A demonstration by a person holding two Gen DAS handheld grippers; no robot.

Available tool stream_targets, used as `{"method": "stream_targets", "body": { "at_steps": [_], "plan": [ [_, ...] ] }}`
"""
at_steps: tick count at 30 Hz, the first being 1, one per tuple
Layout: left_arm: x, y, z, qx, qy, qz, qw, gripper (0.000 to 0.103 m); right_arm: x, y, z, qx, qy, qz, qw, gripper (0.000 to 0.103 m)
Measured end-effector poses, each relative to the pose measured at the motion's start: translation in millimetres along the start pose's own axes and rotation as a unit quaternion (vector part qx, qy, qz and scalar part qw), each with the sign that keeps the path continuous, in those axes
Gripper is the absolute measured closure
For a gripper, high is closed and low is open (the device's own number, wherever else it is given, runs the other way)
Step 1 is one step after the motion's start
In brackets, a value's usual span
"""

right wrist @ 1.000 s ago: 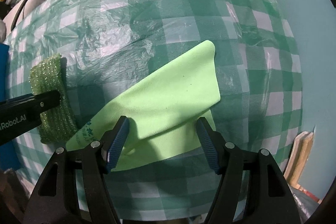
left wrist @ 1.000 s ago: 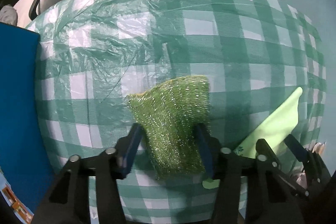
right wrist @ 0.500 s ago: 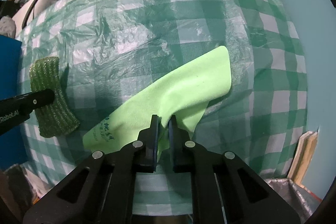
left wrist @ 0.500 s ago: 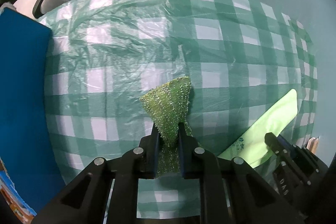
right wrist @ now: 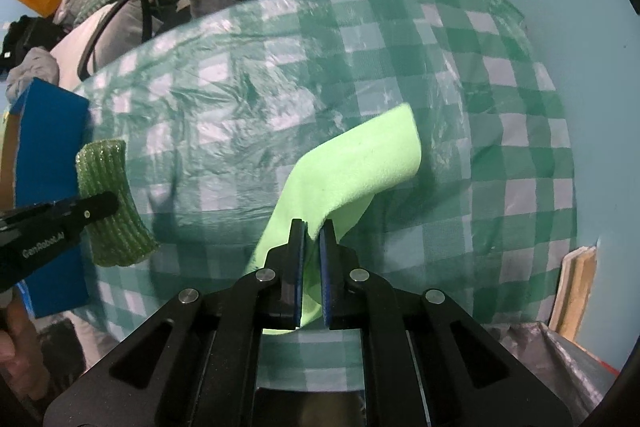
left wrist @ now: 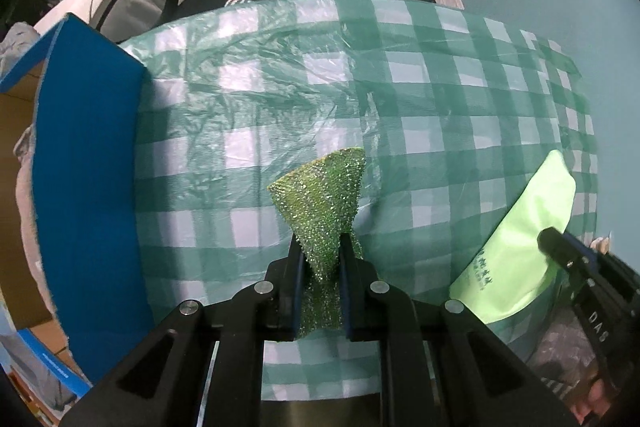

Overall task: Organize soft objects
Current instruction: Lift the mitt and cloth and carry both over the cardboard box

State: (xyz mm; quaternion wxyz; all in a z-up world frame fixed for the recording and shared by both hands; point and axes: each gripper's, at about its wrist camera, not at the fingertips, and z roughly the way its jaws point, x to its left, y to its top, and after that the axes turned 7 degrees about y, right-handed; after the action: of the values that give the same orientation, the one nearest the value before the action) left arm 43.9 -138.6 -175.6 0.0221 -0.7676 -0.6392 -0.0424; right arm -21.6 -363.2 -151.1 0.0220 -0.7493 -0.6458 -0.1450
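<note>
Pinching a glittery knit scrubber point(left wrist: 320, 203), left jaws clamp; right jaws grip smooth lime cloth point(right wrist: 352, 171).

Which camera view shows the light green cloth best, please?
The right wrist view. There the light green cloth fills the middle, pinched between the right tongs, with its free end bending over the checked tablecloth. The left wrist view shows it only at the right edge, partly hidden behind the right tongs.
</note>
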Motion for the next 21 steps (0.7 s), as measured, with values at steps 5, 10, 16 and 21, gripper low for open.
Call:
{"method": "stream_targets", "body": {
  "at_steps": [5,10,16,21],
  "plan": [
    [4,-1,-11,-0.013,0.000,0.003,0.9999,0.089,14,3,-5,-0.011,0.002,-0.011,1.000,0.097],
    [15,-6,-29,-0.031,0.005,0.007,0.9995,0.089,29,4,-9,-0.018,0.005,-0.021,1.000,0.097],
    [26,-8,-39,-0.048,0.010,0.007,0.9988,0.089,43,4,-26,-0.030,0.007,-0.038,0.999,0.097],
    [34,-15,-56,-0.065,0.015,0.010,0.9977,0.089,57,9,-37,-0.041,0.007,-0.048,0.998,0.097]
  ]
}}
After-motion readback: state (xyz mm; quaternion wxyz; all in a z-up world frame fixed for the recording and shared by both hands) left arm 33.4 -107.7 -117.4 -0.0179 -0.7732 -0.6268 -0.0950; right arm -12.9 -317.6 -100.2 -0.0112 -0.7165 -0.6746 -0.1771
